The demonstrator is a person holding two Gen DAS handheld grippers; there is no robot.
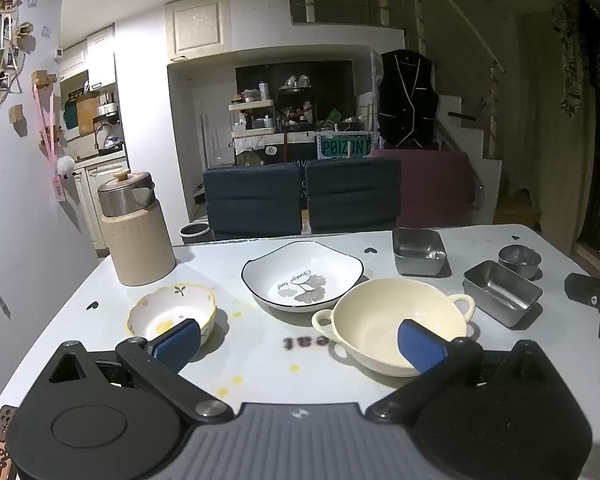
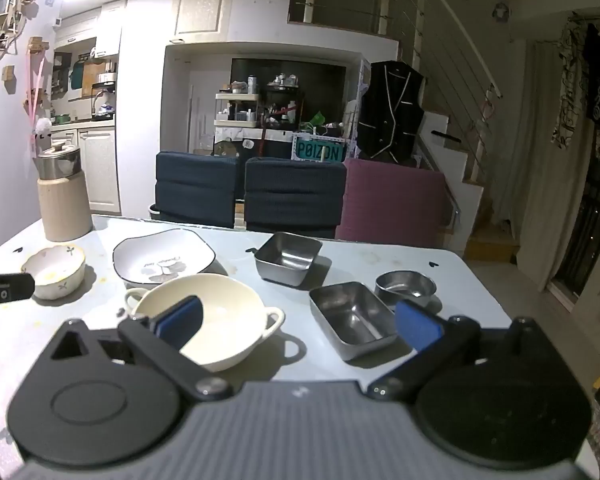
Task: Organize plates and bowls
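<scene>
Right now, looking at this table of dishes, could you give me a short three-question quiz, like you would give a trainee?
1. True or false: the cream bowl has two handles.
2. How many steel containers stand on the table?
3. Which dish is farthest left in the left view? A) leaf plate B) flower bowl C) round steel cup

Key
1. True: a loop handle shows on each side.
2. Three: square tin, oblong tin and the round steel cup.
3. B: the flower bowl, in front of the tall canister.
</scene>
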